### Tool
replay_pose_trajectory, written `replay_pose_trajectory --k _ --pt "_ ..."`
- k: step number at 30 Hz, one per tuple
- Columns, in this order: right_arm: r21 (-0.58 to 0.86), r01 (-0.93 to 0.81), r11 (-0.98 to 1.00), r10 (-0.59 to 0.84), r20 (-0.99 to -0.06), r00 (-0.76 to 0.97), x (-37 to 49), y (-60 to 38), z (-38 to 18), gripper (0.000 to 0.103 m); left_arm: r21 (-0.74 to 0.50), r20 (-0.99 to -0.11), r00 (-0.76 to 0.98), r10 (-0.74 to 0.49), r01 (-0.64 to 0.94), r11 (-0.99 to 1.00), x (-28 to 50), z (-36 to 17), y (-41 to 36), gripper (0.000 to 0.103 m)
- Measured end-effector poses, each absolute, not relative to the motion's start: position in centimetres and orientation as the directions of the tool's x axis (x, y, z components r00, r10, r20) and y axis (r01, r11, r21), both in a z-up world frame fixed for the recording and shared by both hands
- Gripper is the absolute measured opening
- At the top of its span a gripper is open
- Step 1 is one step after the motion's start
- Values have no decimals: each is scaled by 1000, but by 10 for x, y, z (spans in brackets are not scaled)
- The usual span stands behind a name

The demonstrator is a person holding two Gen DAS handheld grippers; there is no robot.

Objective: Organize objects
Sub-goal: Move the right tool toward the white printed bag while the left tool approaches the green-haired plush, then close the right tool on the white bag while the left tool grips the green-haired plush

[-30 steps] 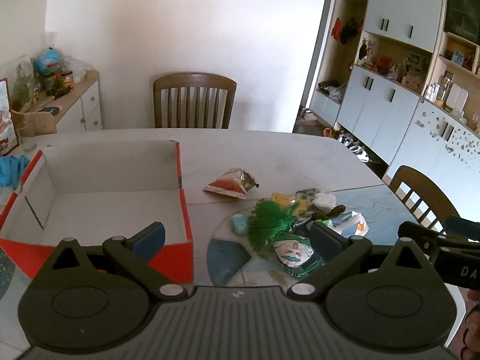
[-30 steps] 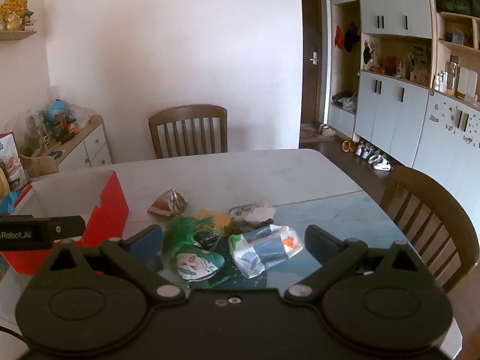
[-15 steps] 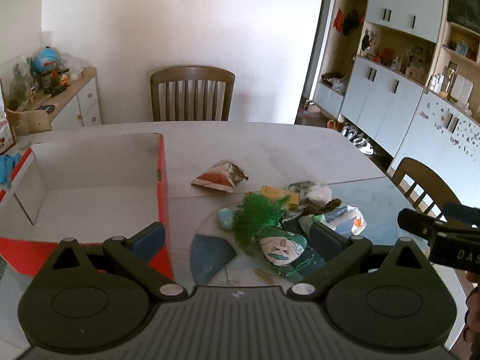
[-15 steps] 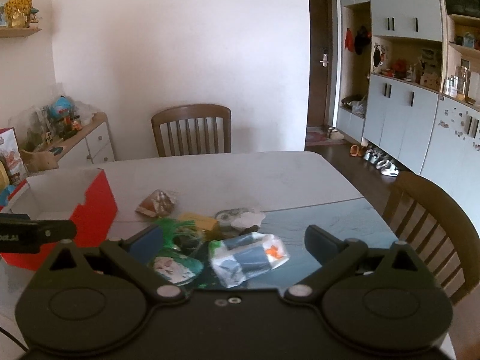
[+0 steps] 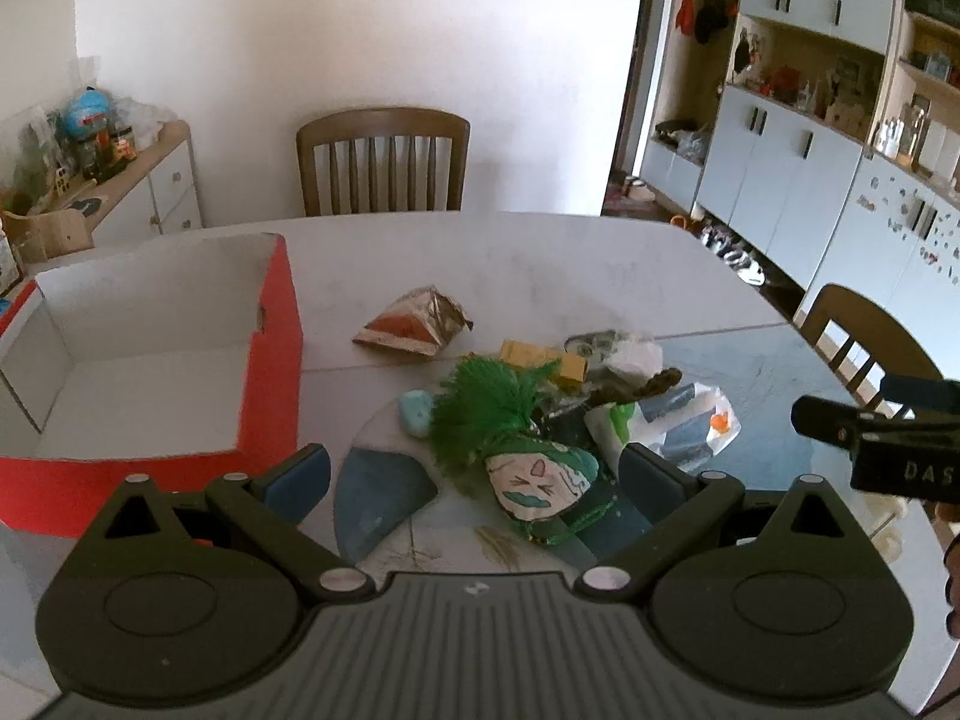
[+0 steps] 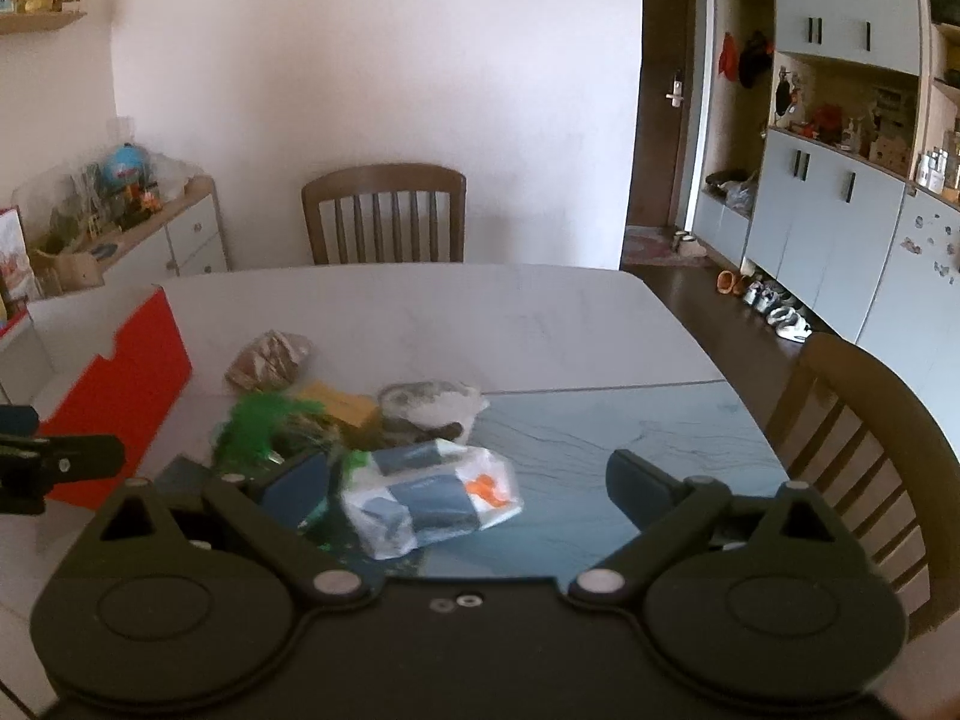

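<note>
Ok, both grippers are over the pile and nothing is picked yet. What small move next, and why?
Probably ease the right gripper down onto the white plastic packet. Its jaws are open with the packet between them, and the red box has nothing in it.

A wooden slat-back chair (image 5: 382,160) stood at the far edge of the pale tabletop (image 5: 540,258), against a white wall. A second wooden chair (image 6: 852,450) sat at the right side. A cluttered sideboard (image 5: 150,180) stood left; grey-blue cabinets (image 6: 840,222) lined the right wall, shoes (image 6: 774,309) below.
</note>
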State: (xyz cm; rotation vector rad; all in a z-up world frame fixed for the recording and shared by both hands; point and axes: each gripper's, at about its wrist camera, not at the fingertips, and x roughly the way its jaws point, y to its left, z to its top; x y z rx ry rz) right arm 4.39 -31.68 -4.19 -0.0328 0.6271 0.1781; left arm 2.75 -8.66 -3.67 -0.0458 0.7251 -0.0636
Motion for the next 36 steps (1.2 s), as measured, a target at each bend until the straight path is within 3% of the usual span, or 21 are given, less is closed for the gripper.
replay_pose_trajectory --k 22,34,36 --pt "-63 -455 888 300 -673 677 113 -322 -87 89 -2 -744 667 -33 47 999 87 -103 -127 103" --pt "-73 -578 813 357 -721 593 147 -314 -116 78 5 -780 625 -34 60 998 113 -125 -136 102" --pt "-65 -595 801 372 -725 580 149 -313 -118 72 5 -784 620 -30 55 998 115 -128 -137 102"
